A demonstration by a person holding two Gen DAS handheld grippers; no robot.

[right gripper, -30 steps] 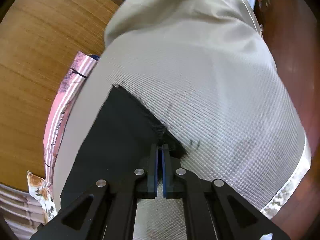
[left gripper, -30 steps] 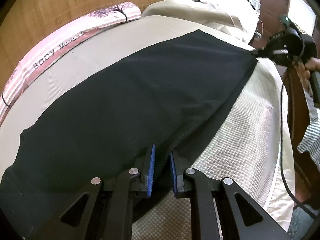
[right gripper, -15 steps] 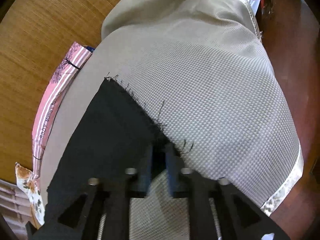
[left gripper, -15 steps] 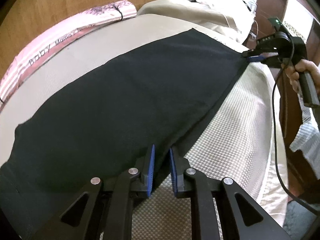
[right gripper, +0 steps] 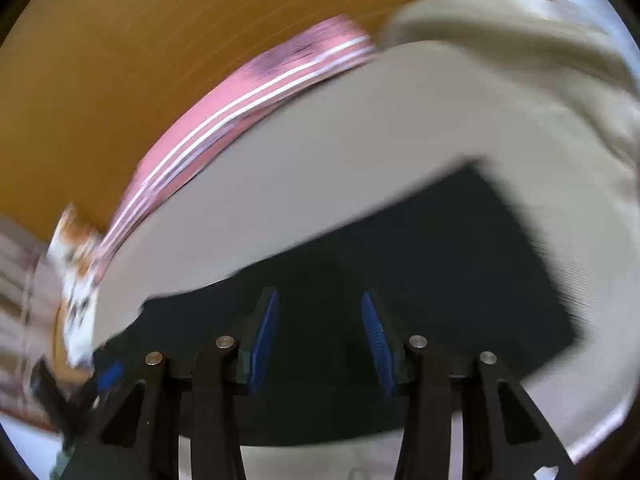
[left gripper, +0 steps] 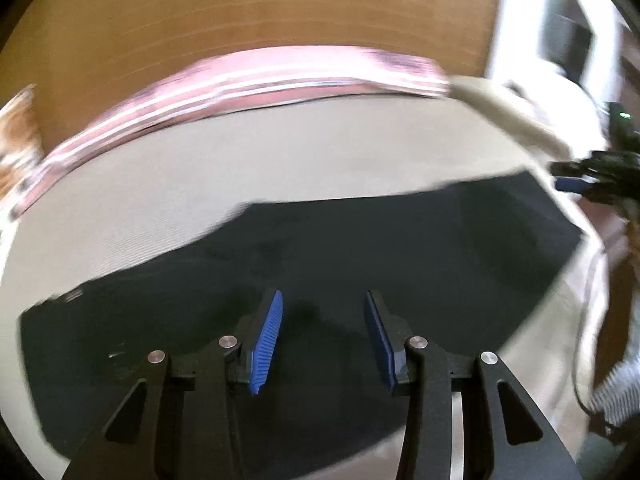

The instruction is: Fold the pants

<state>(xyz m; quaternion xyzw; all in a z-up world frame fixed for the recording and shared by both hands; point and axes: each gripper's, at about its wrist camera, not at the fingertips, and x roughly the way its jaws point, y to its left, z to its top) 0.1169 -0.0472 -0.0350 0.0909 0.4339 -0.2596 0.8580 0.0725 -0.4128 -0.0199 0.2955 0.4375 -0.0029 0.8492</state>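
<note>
Both claws spread, just opened, nothing pinched: left (left gripper: 323,340), right (right gripper: 319,342). Pants (left gripper: 360,248) flat on bedspread (left gripper: 280,152), below both claws; far edge straight, bare cover beyond.

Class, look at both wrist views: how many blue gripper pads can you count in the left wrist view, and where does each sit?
2. One blue pad lines the inner face of the left gripper's left finger, the other its right finger, apart over the black pants. A blurred blue patch at the right edge may be another.
</note>
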